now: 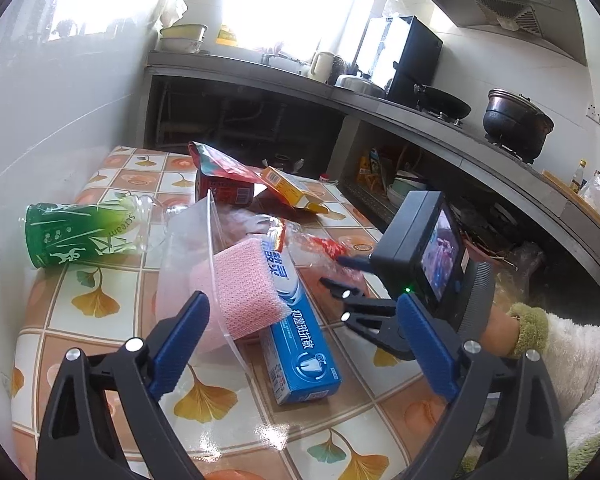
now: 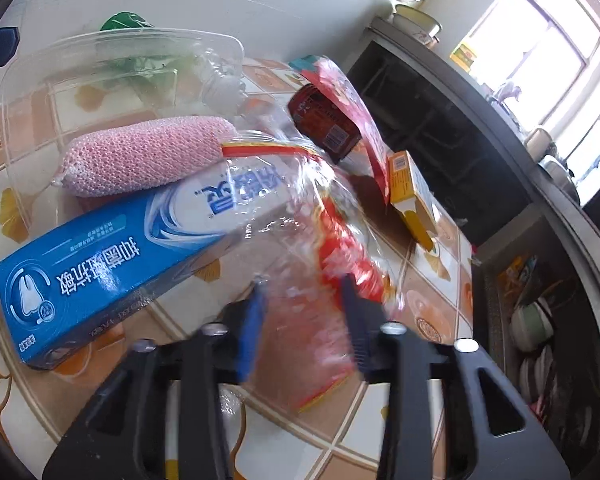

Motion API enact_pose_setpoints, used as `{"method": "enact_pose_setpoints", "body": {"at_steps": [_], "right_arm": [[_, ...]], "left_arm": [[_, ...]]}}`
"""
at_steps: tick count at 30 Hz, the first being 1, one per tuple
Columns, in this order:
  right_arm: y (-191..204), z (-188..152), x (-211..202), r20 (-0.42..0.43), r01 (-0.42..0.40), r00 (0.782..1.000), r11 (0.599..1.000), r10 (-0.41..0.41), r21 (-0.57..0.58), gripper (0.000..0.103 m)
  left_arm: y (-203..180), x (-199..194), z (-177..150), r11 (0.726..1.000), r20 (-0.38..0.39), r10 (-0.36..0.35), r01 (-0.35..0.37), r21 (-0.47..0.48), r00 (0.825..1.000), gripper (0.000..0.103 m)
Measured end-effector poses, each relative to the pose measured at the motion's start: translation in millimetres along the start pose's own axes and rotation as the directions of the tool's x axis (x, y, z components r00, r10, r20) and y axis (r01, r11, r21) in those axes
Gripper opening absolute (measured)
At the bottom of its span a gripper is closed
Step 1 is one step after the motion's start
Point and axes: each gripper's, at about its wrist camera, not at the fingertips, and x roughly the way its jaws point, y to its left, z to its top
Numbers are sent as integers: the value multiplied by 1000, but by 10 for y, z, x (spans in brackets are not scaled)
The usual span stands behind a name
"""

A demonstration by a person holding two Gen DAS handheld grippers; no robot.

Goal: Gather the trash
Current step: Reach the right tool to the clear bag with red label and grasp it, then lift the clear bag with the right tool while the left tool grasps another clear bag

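Wrapper (image 2: 332,256), clear film printed red, lies on the table (image 2: 432,280) just beside the toothpaste box (image 2: 100,256), its long axis running away from the right gripper (image 2: 304,284), whose jaws pinch its near end. It looks light, limp and slippery; bunched film grips best. The left gripper (image 1: 300,320) hangs spread, holding nothing.
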Motion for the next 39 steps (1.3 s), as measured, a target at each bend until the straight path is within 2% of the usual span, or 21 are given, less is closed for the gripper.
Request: {"method": "enact_pose_setpoints", "body": {"at_steps": [5, 13, 19, 23, 27, 29, 32, 36, 38, 39], "right_arm": [[-194, -103, -92, -11, 1, 1000, 995, 0, 103, 12], [-449, -249, -260, -3, 27, 1000, 978, -27, 206, 6], [-613, -396, -373, 18, 7, 1000, 959, -13, 283, 3], [-777, -495, -443, 48, -33, 999, 929, 17, 368, 2], [-940, -603, -475, 82, -90, 995, 886, 59, 456, 1], [-1027, -660, -474, 102, -129, 991, 859, 89, 496, 1], [-1096, -717, -468, 124, -159, 986, 834, 110, 528, 1], [-1149, -771, -458, 149, -187, 981, 811, 125, 554, 1], [-1166, -797, -456, 158, -197, 979, 802, 129, 565, 1], [-1175, -809, -460, 162, -201, 978, 797, 131, 569, 1]], "left_arm": [[-48, 33, 11, 1000, -8, -3, 3, 4, 1000, 91], [-197, 115, 106, 999, -15, -6, 7, 35, 1000, 87], [-335, 222, 374, 991, -17, 15, -13, 133, 1000, 81], [-375, 439, 600, 979, -73, 98, -83, 189, 993, 75], [-363, 727, 849, 975, -162, 119, -84, 206, 980, 71], [-366, 896, 943, 971, -217, 121, -70, 228, 969, 71], [-375, 1284, 1048, 957, -340, 153, -53, 284, 928, 71], [-344, 1824, 1086, 931, -467, 237, -62, 359, 852, 71], [-293, 2058, 1098, 920, -509, 283, -81, 383, 813, 68], [-282, 2124, 1096, 913, -519, 304, -90, 397, 799, 67]]}}
